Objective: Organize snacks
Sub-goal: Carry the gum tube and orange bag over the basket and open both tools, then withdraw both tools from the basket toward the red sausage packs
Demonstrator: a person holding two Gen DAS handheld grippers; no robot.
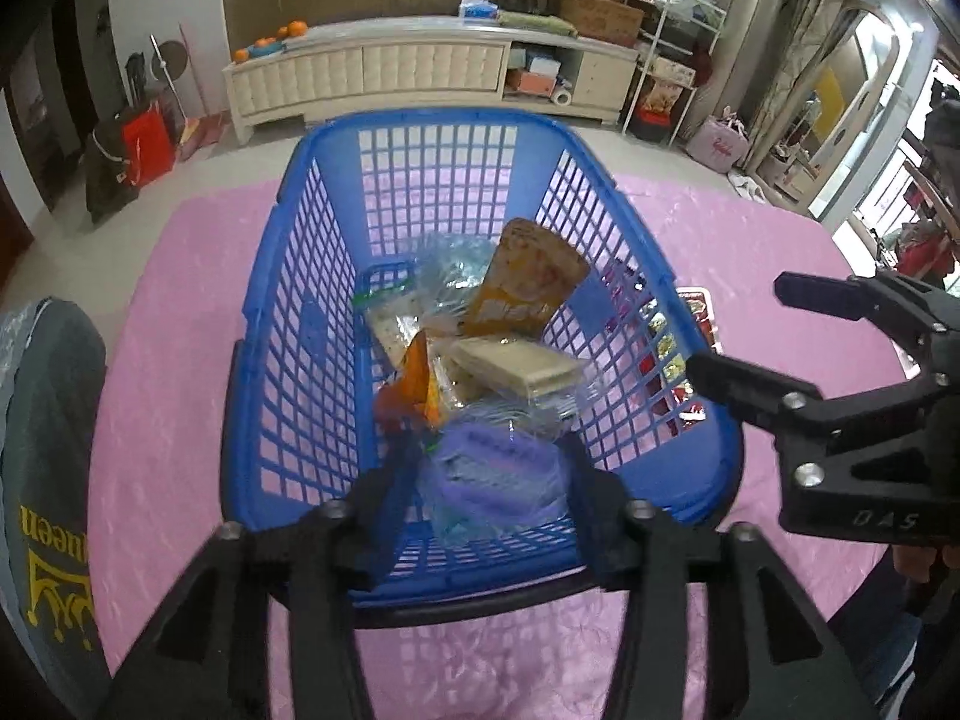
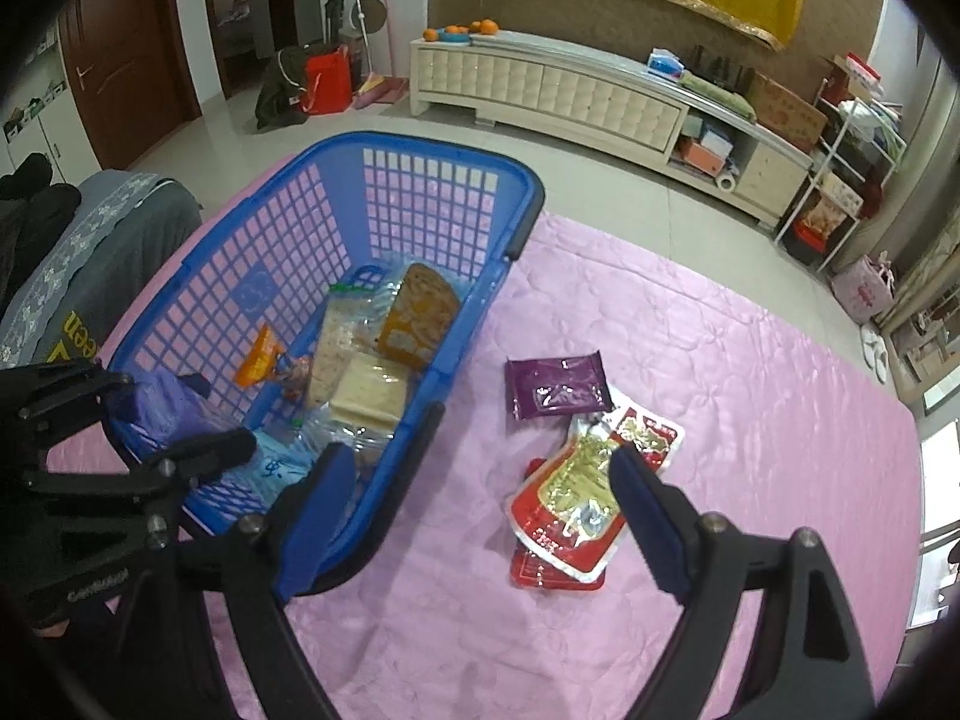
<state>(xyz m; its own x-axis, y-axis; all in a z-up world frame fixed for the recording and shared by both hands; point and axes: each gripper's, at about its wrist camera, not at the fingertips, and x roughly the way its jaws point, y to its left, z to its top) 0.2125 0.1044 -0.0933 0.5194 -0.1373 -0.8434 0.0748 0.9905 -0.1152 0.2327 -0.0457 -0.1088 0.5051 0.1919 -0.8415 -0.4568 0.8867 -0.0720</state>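
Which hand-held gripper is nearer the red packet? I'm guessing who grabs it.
Right. The right hand-held gripper hangs open just above the red packet; the left hand-held gripper is over the basket.

Left gripper (image 1: 489, 483) tilted steeply downward, fingers (image 1: 384, 516) parted about halfway, not visibly pressing on anything. Seen from the right wrist as a black frame at the lower left (image 2: 180, 420), one finger (image 2: 210, 450) reaching forward.

Right gripper (image 2: 480, 492) likewise angled steeply down, blue-padded fingers (image 2: 648, 522) spread wide, gripping nothing. Seen from the left wrist at the right edge (image 1: 762, 336), both black fingers (image 1: 738, 387) pointing leftward and well apart. Part of a hand (image 1: 924, 564) visible beneath its body.
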